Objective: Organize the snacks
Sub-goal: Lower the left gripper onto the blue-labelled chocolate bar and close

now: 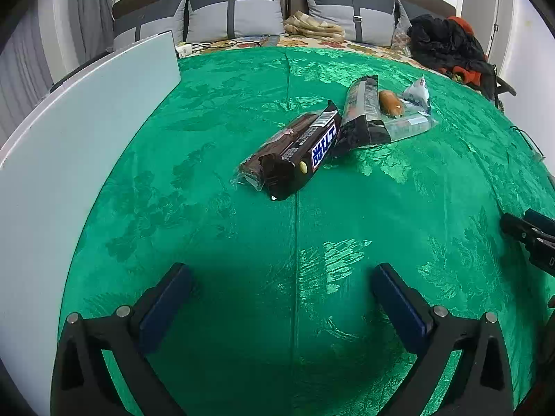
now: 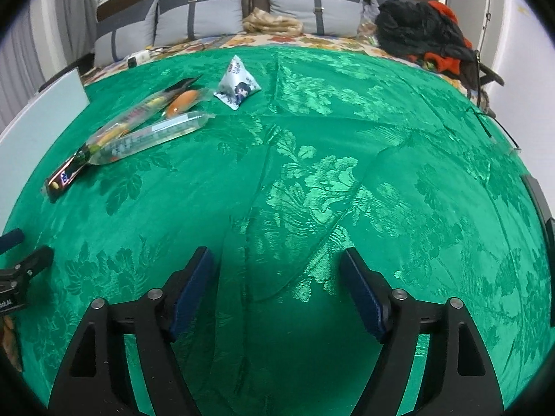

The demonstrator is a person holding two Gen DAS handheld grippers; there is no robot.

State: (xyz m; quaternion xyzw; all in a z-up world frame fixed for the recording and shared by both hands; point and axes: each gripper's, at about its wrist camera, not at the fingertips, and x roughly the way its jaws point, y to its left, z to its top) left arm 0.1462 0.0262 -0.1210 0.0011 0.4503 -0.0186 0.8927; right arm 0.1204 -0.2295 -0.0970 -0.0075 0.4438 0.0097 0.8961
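I am looking down on a worktop draped in a shiny green cloth (image 1: 242, 111) with a woven flower pattern, creased along a seam that runs away from me. A pale flat panel (image 1: 86, 121) lies along its left edge. Behind it stands a sofa with grey cushions (image 1: 236, 14), a folded beige cloth (image 1: 312, 26) on the seat, and a heap of black and orange clothing (image 1: 447, 45) at the right end; white walls and a grey curtain close the room. The snacks sit in a loose cluster on the far half of the cloth, well ahead of both tools: a dark chocolate bar (image 1: 301, 149) with a blue-and-white label, lying on a clear-wrapped brown cake (image 1: 267, 152); just beyond it a black packet (image 1: 360, 114), a small orange-brown bun in clear wrap (image 1: 390, 102), a long clear pack (image 2: 152, 137), and a little white triangular pouch (image 2: 237, 83) with a cartoon figure. My left gripper (image 1: 281, 277) hangs over bare cloth with its blue-padded jaws spread wide, holding nothing and touching nothing. My right gripper (image 2: 277, 263) is also spread, somewhat less far, empty and over bare cloth. Each tool shows at the edge of the other's view.
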